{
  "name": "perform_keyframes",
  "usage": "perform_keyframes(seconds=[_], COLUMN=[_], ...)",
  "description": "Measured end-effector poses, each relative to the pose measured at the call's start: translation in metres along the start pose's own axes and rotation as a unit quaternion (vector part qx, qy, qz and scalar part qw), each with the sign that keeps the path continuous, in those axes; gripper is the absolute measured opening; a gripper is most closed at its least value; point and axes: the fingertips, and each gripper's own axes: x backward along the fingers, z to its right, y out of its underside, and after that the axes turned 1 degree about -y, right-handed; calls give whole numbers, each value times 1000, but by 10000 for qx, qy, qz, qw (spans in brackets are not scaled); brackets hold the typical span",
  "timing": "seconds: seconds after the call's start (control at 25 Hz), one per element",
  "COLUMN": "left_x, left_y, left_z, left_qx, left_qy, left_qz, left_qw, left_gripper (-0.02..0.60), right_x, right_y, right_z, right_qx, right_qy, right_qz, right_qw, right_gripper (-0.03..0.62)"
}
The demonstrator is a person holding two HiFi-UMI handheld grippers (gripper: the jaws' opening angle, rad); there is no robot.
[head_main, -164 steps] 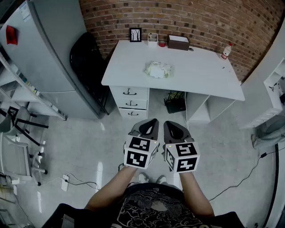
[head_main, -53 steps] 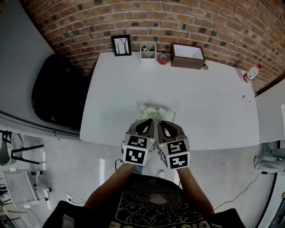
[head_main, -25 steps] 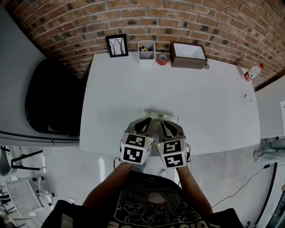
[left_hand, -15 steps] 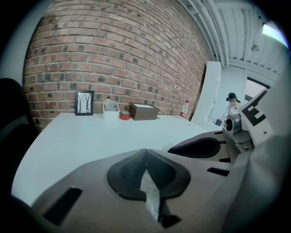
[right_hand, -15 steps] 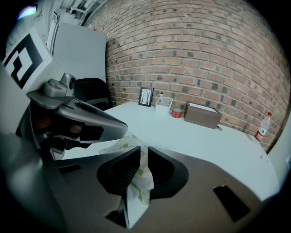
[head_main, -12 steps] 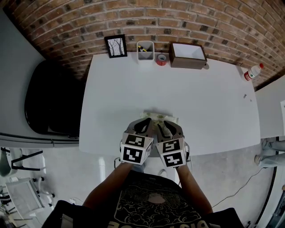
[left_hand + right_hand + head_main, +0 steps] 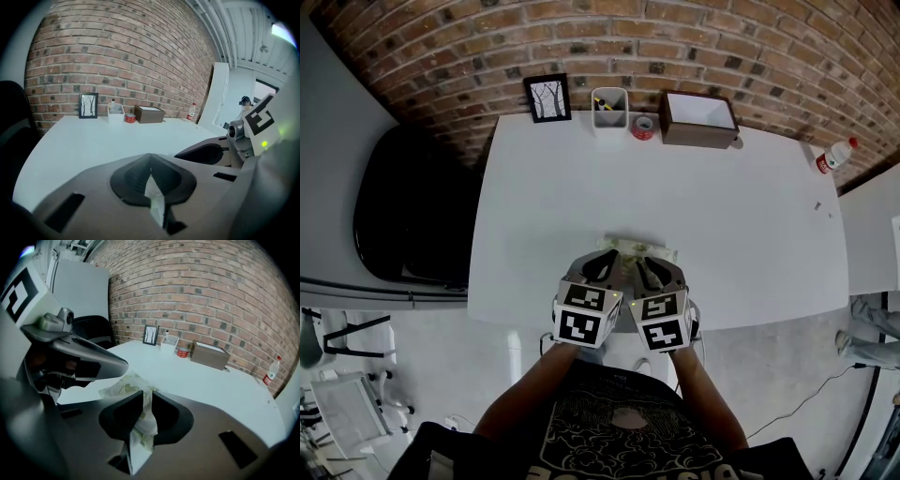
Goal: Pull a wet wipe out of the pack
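Observation:
The wet wipe pack (image 7: 643, 247), pale with green print, lies on the white table (image 7: 581, 187) near its front edge. Both grippers are side by side over the pack's near part and hide most of it. My left gripper (image 7: 598, 266) has its jaws together at the tips, and only a pale sliver shows behind them in the left gripper view. My right gripper (image 7: 651, 271) has its jaws a little apart. In the right gripper view the pack (image 7: 123, 383) shows past the jaw tips and fills the gap between them; I cannot tell whether the jaws touch it.
Along the brick wall at the table's back stand a framed picture (image 7: 547, 97), a white pen holder (image 7: 607, 100), a red tape roll (image 7: 642, 126) and a brown box (image 7: 700, 116). A small bottle (image 7: 832, 157) sits far right. A black chair (image 7: 408, 206) stands left of the table.
Since 6.6 s ago the person has walked up to the table and brought both grippers over the pack. Over the last second the grippers have barely moved.

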Motion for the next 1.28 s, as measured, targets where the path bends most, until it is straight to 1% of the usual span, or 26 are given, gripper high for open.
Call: perform_keyframes(seconds=[0.16,0.28,0.4,0.68,0.96,1.28], left_x=[0,0,1,6,11,18], left_y=[-1,-1,-1,-2,-4,-4], left_z=[0,0,-1,1,11,23], left_qx=[-4,2,7,13,-1,-9], left_qy=[-4,-13,-29,-77,-113,-183], left_qz=[9,18,33,90,169,242], left_qw=[10000,10000,10000,9999,9998,9995], left_gripper=[12,12,12,12,12,12], right_x=[0,1,2,9,22,39], right_y=[4,2,0,-4,-13,-22], right_z=[3,5,5,6,9,9], right_qx=[-103,-19,-6,-229,-135,-134], right_qy=[108,154,153,121,162,88], right_qz=[-51,-8,49,180,366,622], right_qw=[9999,9999,9999,9995,9991,9979], right_gripper=[38,20,17,15,15,15])
